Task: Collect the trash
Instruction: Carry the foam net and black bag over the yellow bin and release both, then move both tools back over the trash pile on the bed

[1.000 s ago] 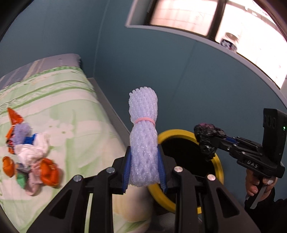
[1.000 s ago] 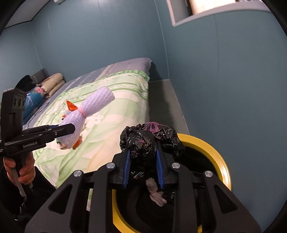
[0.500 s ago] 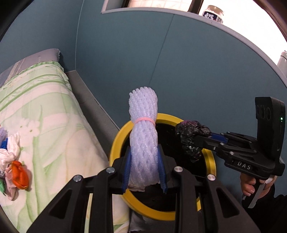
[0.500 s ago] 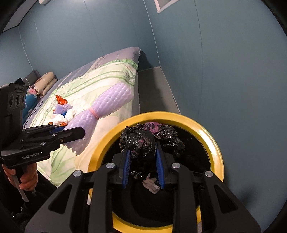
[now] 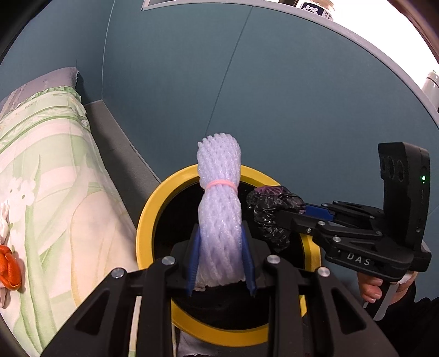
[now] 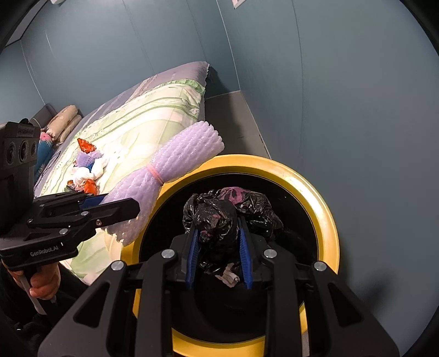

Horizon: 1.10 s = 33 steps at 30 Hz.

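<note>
left tool pinches foam net | right tool opening, black bag between pads, over bin

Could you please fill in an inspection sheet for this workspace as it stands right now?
Surface: bed with green floral quilt; grey floor strip beside it.
Job's things: round bin with yellow rim, black inside; white foam net roll tied with a pink band; crumpled black plastic bag.
Clutter: pile of orange, white and purple wrappers on the quilt.
Grippers: left claw shut on the foam roll, over the bin's near rim; right claw over the bin mouth, jaws opening, bag between them.
Cables: nothing seen.
Surroundings: blue-grey walls, window ledge with a jar, pillows at the bed's far end.
</note>
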Each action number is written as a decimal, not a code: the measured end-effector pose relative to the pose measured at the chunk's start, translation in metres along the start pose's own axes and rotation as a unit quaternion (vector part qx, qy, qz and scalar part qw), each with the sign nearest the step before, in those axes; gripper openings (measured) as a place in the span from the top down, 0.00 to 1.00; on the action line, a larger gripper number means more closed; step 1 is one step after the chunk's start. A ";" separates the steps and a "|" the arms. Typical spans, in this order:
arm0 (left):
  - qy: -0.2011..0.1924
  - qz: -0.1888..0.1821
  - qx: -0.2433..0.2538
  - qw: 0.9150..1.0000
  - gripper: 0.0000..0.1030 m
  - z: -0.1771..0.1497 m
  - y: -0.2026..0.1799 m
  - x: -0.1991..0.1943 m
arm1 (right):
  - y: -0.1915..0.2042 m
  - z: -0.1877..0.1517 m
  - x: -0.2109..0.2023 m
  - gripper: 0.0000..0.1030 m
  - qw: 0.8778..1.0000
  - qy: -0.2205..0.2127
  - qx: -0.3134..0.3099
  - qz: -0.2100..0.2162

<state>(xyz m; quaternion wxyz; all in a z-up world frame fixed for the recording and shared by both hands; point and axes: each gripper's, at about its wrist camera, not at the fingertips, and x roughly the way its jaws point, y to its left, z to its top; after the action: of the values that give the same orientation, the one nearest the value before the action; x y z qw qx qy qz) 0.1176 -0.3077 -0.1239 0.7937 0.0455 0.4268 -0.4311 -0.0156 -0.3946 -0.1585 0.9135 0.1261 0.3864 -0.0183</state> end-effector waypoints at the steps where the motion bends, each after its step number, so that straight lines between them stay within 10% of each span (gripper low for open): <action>1: 0.000 -0.002 -0.002 1.000 0.75 0.000 0.001 0.000 | -0.001 0.000 0.001 0.73 1.000 0.001 0.001 -0.001; 14: -0.018 -0.004 -0.036 0.999 0.46 0.004 0.023 -0.014 | -0.013 0.004 -0.010 0.56 1.000 -0.005 0.011 -0.018; 33: -0.126 0.112 -0.082 0.982 0.12 0.006 0.100 -0.129 | 0.059 0.044 -0.034 0.31 0.994 -0.087 -0.064 0.001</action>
<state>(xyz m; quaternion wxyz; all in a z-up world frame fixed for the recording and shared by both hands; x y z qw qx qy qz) 0.1597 -0.1654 -0.0572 0.8854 -0.0274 0.3494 -0.3052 -0.0009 -0.3503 -0.0921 0.9498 0.0659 0.3059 -0.0038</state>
